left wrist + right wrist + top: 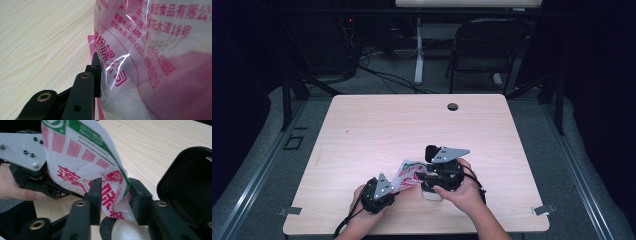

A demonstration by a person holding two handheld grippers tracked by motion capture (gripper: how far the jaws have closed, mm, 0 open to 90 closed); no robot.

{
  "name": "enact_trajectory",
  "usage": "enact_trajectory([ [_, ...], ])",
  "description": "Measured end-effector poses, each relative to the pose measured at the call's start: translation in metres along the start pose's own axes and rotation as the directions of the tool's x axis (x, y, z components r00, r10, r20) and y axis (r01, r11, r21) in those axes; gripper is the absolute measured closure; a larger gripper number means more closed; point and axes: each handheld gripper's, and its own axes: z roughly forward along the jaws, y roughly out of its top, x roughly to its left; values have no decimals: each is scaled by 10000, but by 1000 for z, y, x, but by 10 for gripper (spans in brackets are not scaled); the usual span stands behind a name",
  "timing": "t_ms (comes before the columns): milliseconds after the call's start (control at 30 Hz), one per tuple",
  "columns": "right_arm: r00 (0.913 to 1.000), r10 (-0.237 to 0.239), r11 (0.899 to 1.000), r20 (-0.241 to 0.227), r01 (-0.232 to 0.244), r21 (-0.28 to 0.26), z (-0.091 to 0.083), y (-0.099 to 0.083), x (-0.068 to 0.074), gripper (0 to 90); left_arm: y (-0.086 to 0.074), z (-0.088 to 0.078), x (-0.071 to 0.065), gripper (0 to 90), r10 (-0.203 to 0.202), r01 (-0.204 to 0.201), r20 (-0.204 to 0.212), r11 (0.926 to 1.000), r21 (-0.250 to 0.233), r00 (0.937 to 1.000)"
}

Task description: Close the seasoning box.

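While the person's two hands rest at the near edge of the table (362,125), the left gripper (379,192) and the right gripper (439,172) meet over a printed plastic bag (408,174). In the left gripper view one black jaw lies flat against the clear side of the bag (150,62); the other jaw is hidden behind the film, so I cannot tell if this gripper pinches it. White grains fill the lower part of the bag, and pink characters are printed on the film. In the right gripper view the two jaws stand apart, with the bag's crumpled lower end (110,195) hanging between them; the right pad seems to touch it, the left pad does not press. Directly under this end sits a round container (130,230) with white powder or grains inside, and beside it is a black box (190,187) that is open and dark inside. Farther away, the left gripper's grey plate (22,150) and the person's fingers (22,192) are behind the bag. Beyond the table stands a dark folding chair (487,45).
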Motion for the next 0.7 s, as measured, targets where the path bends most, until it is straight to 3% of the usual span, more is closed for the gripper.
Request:
enact_trajectory([
  [67,10000,-93,9996,-9,93,-250,2,0,0,518,-1,0,1,721,-99,99,69,9999,-51,9999],
  [200,9998,-179,9990,-21,178,-417,2,0,-2,478,-2,0,3,721,-219,220,168,9997,-84,9996],
  [467,9999,-108,9985,111,114,-544,1,-1,-4,456,-3,0,6,712,-482,490,357,9986,-220,9982],
  [567,9999,-88,9984,108,94,-565,1,-1,-4,455,-3,-2,6,642,-561,585,606,9975,-384,9966],
  [700,9999,14,9979,121,-6,-642,0,-2,-5,455,-3,-7,8,554,-713,741,538,9959,-513,9960],
])
